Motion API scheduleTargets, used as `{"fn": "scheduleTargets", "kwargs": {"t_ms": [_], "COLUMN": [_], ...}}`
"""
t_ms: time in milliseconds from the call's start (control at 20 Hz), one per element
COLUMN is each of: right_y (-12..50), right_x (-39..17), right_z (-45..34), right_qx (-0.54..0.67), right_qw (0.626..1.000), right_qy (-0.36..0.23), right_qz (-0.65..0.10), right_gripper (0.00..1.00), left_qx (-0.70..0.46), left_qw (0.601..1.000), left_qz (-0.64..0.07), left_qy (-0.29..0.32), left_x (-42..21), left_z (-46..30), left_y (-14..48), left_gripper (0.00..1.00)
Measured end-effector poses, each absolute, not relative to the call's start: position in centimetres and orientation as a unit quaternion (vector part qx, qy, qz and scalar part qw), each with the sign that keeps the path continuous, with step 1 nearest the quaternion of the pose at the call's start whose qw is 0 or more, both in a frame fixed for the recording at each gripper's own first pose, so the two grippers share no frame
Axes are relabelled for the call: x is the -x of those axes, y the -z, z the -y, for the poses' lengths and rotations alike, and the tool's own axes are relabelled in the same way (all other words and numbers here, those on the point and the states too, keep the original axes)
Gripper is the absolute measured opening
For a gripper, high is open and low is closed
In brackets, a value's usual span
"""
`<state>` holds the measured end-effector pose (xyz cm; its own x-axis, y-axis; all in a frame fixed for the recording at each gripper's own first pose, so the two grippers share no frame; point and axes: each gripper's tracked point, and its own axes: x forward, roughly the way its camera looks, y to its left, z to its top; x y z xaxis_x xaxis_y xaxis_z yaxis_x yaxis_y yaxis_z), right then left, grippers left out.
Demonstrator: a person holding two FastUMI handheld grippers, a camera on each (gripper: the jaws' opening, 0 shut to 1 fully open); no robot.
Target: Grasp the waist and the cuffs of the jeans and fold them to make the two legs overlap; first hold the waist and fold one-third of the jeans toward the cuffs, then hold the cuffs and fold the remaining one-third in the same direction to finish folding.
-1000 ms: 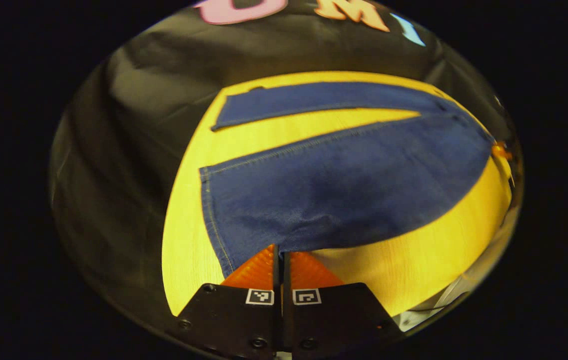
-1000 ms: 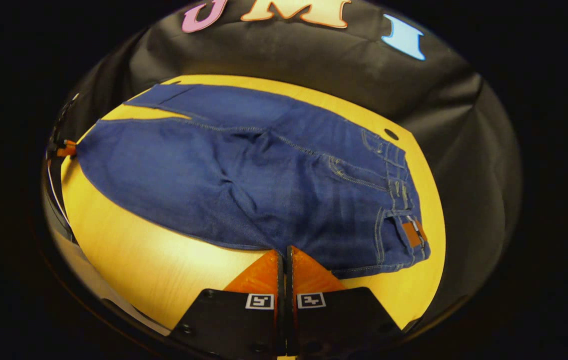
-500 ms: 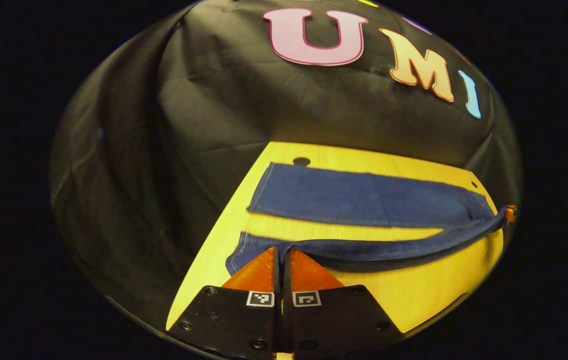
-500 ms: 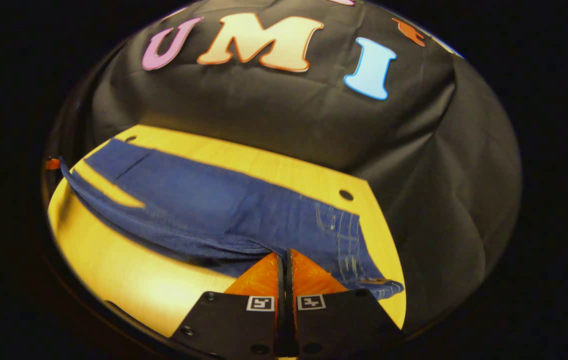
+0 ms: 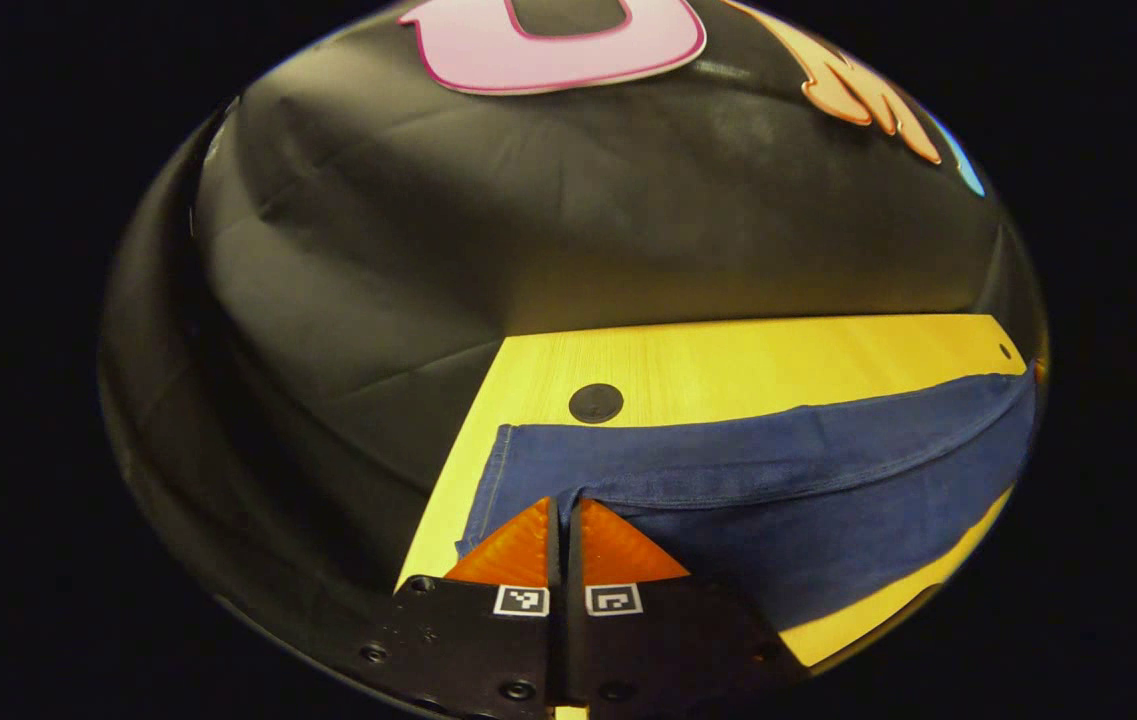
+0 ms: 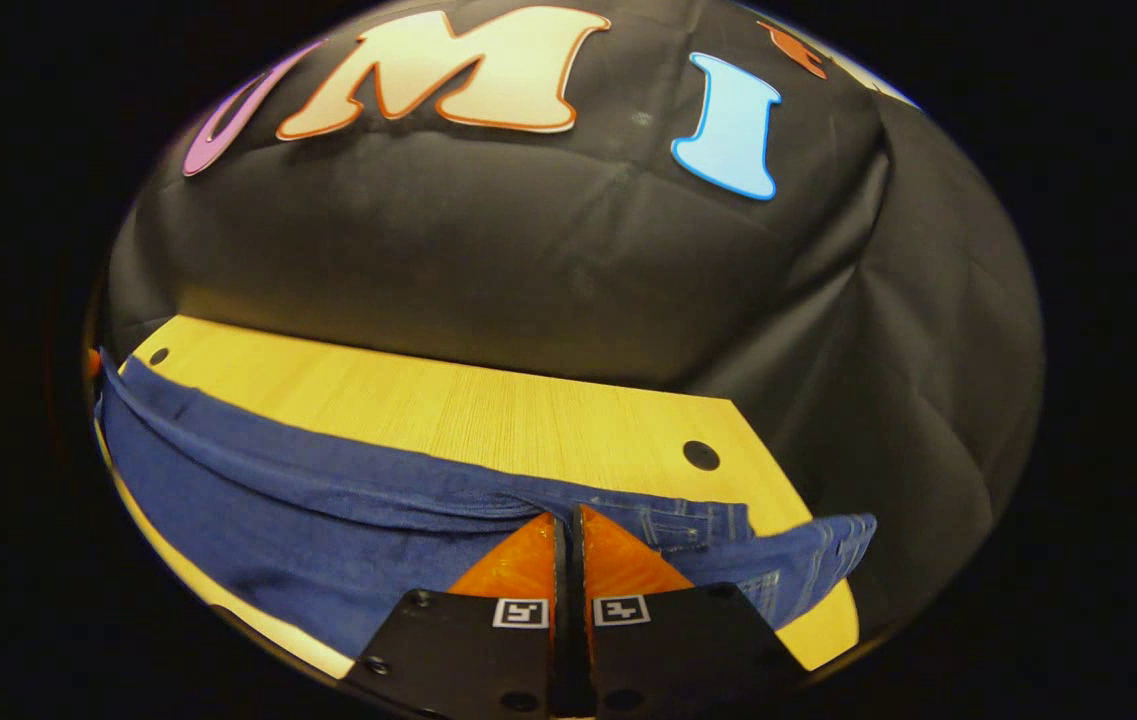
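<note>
Left gripper view: left gripper (image 5: 560,505) sits at the bottom centre, its two fingers pressed together with a fold of denim pinched between them, near the cuff end of the jeans (image 5: 778,490). The cuff hem runs up along the left edge of the cloth, close to the table's left edge. From the pinch the jeans stretch rightward across the wooden table (image 5: 728,365) as one broad blue band, upper edge raised a little and curving toward the far right. A round dark hole (image 5: 596,403) in the tabletop lies just behind the cuff. Bare wood behind the jeans; a thin strip of wood in front at lower right.

Right gripper view: jeans (image 6: 258,500) enter from far left and run rightward across the table (image 6: 488,415). Right gripper (image 6: 569,520) at bottom centre is clamped on the cloth near the waist. Right of the fingers the waistband (image 6: 818,555) with its stitching reaches toward the table's right edge. A hole (image 6: 701,456) lies just behind it; whether that corner rests on the wood or is lifted, cannot tell
</note>
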<state>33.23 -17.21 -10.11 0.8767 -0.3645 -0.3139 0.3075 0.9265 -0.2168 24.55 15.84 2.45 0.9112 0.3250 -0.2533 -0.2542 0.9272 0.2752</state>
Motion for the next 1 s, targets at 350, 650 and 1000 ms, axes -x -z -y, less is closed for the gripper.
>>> {"fn": "scheduleTargets", "kwargs": {"t_ms": [350,650,1000], "right_y": [16.4,8.9,2.8], "right_x": [-37.8,-34.9,-24.7], "right_z": [17.3,19.0,26.6], "right_qx": [0.006,-0.053,-0.05], "right_qw": [0.966,0.976,0.968], "right_qy": [0.159,0.158,0.206], "right_qz": [-0.202,-0.139,-0.133], "right_gripper": [0.14,0.99,0.99], "left_qx": [-0.16,-0.085,-0.047], "left_qw": [0.959,0.981,0.993], "left_qz": [-0.147,-0.092,-0.05], "left_qy": [-0.183,-0.149,-0.099], "left_x": [-27.8,-26.8,-21.5], "left_z": [-15.7,-12.2,-8.3], "left_y": [-0.9,-3.5,-7.2], "left_gripper": [0.0,1.0,0.95]}}
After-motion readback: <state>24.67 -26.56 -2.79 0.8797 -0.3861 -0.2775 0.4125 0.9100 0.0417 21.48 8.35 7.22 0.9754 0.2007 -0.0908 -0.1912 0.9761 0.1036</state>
